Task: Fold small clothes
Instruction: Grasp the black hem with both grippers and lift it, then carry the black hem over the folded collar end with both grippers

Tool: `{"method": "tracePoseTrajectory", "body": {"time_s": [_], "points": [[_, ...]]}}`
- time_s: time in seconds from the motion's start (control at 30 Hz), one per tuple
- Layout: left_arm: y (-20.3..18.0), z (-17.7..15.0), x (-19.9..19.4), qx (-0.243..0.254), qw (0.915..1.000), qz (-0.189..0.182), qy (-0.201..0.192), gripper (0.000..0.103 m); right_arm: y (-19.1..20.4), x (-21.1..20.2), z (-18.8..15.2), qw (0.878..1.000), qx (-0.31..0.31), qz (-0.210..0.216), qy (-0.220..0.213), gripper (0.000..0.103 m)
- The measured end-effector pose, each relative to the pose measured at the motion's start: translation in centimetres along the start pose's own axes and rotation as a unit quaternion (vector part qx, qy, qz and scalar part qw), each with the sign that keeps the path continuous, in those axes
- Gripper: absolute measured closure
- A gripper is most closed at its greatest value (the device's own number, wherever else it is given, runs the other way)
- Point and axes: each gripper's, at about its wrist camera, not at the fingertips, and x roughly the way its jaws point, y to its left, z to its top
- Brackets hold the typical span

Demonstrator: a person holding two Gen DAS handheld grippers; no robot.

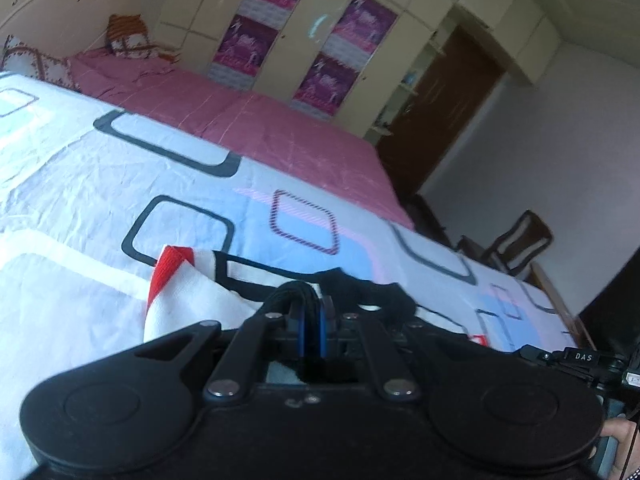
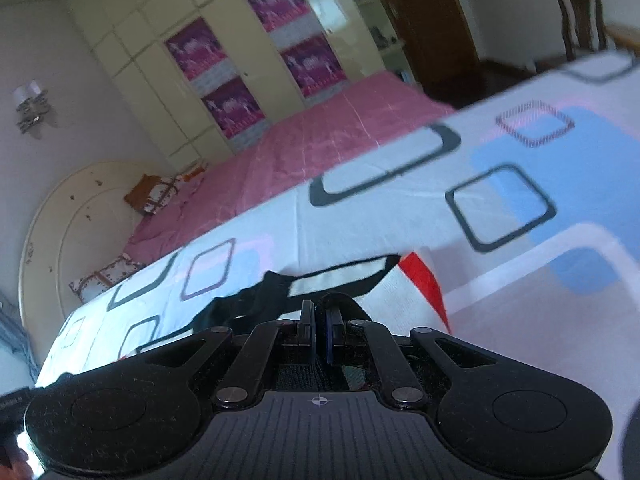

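Garment (image 1: 188, 292), white with black trim and a red band, lies on the patterned bedsheet (image 1: 100, 168) just ahead of both tools. Left gripper (image 1: 313, 320) has its blue-padded jaws pressed together on the black edge of the garment; right gripper (image 2: 319, 322) likewise pinches black fabric of the same piece. Beyond the sheet spreads a pink bedspread (image 1: 280, 128) with cushions (image 1: 128, 40) near the rounded headboard (image 2: 60, 216). Behind it stands a cream wardrobe (image 2: 152, 64) bearing magenta posters (image 1: 252, 40), with a brown door (image 1: 440, 108) and a wooden chair (image 1: 516, 244) further off.
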Motion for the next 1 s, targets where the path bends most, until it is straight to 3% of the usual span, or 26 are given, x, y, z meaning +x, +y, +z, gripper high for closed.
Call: {"method": "tracePoseTrajectory", "body": {"time_s": [0.2,0.3,0.37,0.43,0.47,0.5,0.63,0.77,0.87,0.93,1.0], "points": [[1.3,0.2,3.9,0.006,0.9986,0.038,0.037,0.094,-2.1,4.0,0.3,0.999,0.024,-0.02,0.028,0.098],[1.7,0.2,4.9,0.02,0.9965,0.07,0.039,0.078,-2.8,4.6,0.7,0.999,0.037,-0.017,0.034,0.098],[2.0,0.5,4.8,0.02,0.9965,0.071,0.038,0.07,-3.0,4.6,1.2,0.999,0.035,-0.016,0.027,0.095],[2.7,1.0,4.1,0.001,0.9976,0.062,0.03,0.036,-3.3,4.2,1.8,0.999,0.033,-0.012,0.017,0.066],[2.8,1.2,3.7,-0.001,0.9981,0.059,0.019,0.032,-3.4,3.9,2.1,1.0,0.028,-0.01,0.009,0.037],[2.8,1.3,3.3,0.008,0.9985,0.053,0.011,0.031,-3.4,3.6,2.3,1.0,0.017,-0.009,0.001,0.031],[2.4,1.3,3.9,0.056,0.9972,0.029,0.04,0.034,-3.0,4.1,2.4,0.999,-0.027,0.024,0.021,0.031],[1.9,0.4,6.2,0.085,0.9928,0.037,0.076,0.035,-1.6,5.6,1.3,0.995,-0.091,0.014,0.048,0.031],[2.3,-0.1,7.7,0.087,0.9914,0.046,0.086,0.042,-1.4,6.9,0.7,0.992,-0.113,0.01,0.06,0.032],[2.4,-0.2,8.0,0.094,0.9905,0.049,0.088,0.053,-1.2,7.8,0.6,0.99,-0.127,0.007,0.068,0.046],[2.4,-0.2,8.2,0.097,0.9898,0.051,0.09,0.06,-1.0,8.5,0.4,0.987,-0.144,0.004,0.072,0.05]]}}
